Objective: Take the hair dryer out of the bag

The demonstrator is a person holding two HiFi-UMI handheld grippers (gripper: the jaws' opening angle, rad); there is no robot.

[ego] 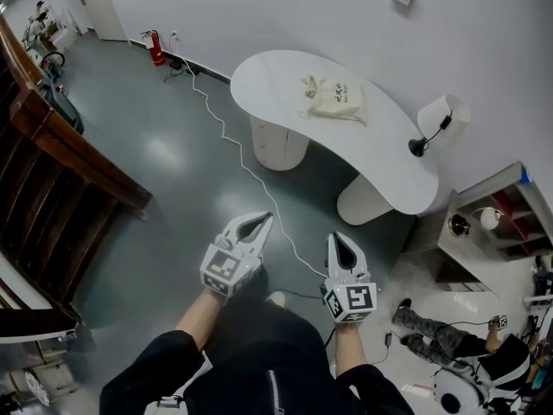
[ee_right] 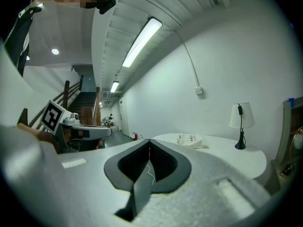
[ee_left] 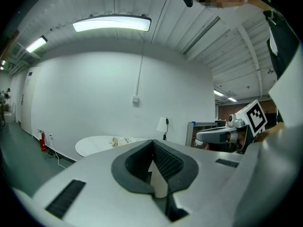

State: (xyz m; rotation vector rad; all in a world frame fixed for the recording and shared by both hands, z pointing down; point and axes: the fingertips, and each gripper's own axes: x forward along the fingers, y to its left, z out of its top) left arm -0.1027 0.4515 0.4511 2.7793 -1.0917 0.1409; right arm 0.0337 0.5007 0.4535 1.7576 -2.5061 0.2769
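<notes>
Head view: my left fingers [ego: 262,236] and right fingers [ego: 333,253] are pressed together, empty, well apart from the drawstring bag [ego: 335,98] on the white surface [ego: 276,80]. The floor cable [ego: 244,167] could trip me.

Left gripper view: closed like this, I'd only shove the bag.

Right gripper view: the hair dryer is unseen, presumably inside the bag. A careless reach could topple the lamp [ee_right: 241,119].

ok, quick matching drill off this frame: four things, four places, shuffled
1 cloth bag
2 table lamp
3 fire extinguisher
4 white cable

A standing upright on the floor
B trailing loose across the floor
C middle of the white table
D right end of the white table

Pairs: 1-C, 2-D, 3-A, 4-B
</notes>
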